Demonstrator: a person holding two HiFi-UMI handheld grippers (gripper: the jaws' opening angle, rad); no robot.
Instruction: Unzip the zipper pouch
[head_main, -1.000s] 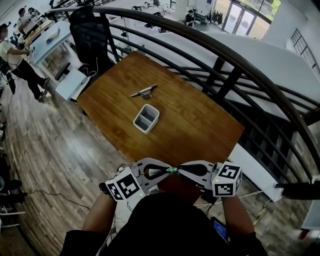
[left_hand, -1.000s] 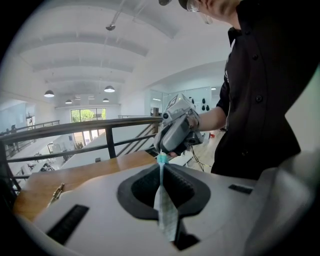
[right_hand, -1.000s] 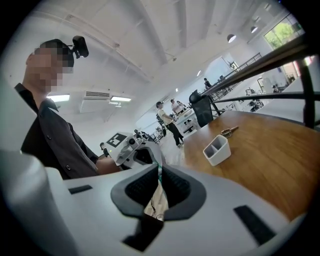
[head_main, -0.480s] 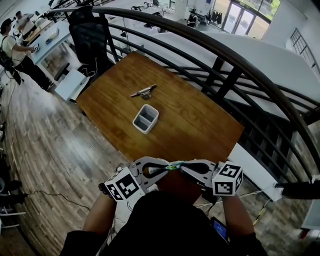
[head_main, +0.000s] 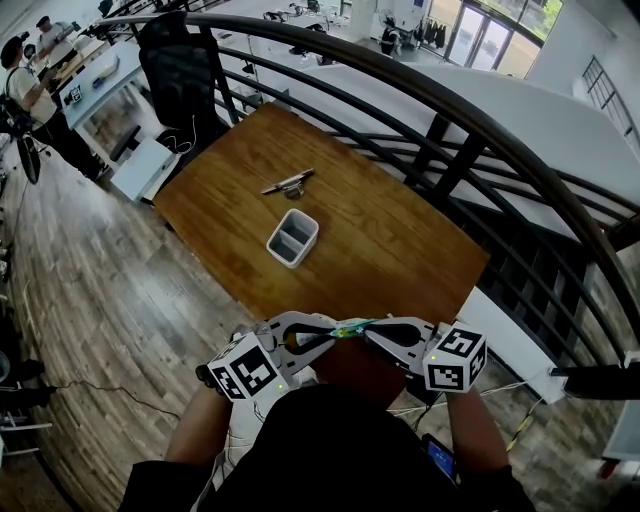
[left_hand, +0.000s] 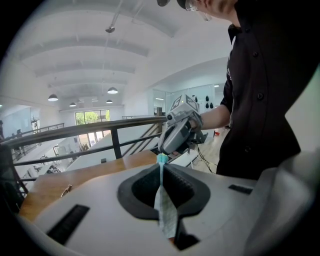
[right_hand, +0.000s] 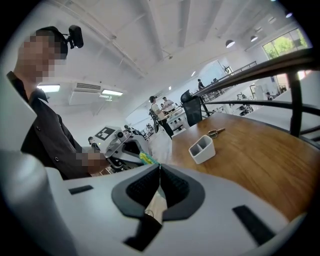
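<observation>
At your chest: you held a thin, pale fabric zipper pouch (head_main: 350, 328) between the two gripper tips. In the head view it sat just short of the table's near edge.
Left gripper: your white left gripper (head_main: 334, 337) was clenched on the pouch. In the left gripper view the dark pads pressed on the pale fabric (left_hand: 165, 212), which showed edge-on, and a teal end (left_hand: 162, 159) poked out past the tips.
Right gripper: your white right gripper (head_main: 368, 329) was clenched on the pouch too. In the right gripper view a pale strip (right_hand: 156, 204) was pinched between the pads, with a green-yellow bit (right_hand: 146, 159) just beyond them.
Facing: the two grippers pointed at each other, with their tips almost meeting.
Zipper: you could not tell from any view whether it was open.
Table: a brown rectangular wooden table (head_main: 400, 245) stood ahead of you.
Box: a white two-compartment box (head_main: 292, 237) stood upright near the table's middle.
Tool: a small metallic tool (head_main: 288, 184) lay beyond the box, apart from it.
Railing: a black metal railing (head_main: 470, 115) curved behind the table.
</observation>
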